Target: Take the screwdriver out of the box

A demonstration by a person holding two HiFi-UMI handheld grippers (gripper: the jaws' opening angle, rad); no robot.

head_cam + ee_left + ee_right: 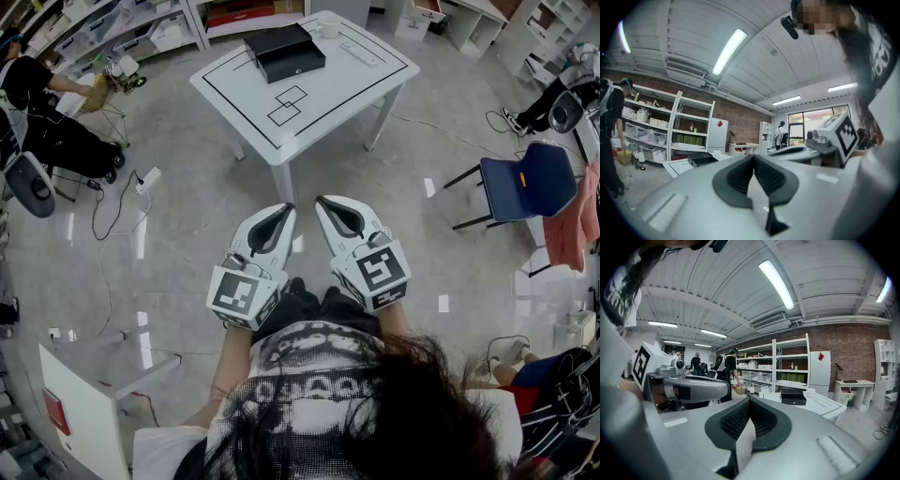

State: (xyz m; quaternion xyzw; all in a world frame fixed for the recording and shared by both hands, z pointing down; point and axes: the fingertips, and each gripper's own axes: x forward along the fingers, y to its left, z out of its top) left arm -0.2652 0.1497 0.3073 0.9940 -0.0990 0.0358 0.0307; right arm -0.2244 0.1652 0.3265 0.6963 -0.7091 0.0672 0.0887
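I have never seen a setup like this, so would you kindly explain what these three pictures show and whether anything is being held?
No robot here: a person holds a left gripper and right gripper, each carrying a marker cube. The top-down picture comes from a head camera; the other two come from cameras riding on the grippers, looking along their fingers. Both grippers are shut and empty, side by side, short of the white table. On it sit a black box and a white cup. No screwdriver is visible.

Cannot see into the black box at upper centre of the head view. Too small to identify the pale strip just right of it on the table.
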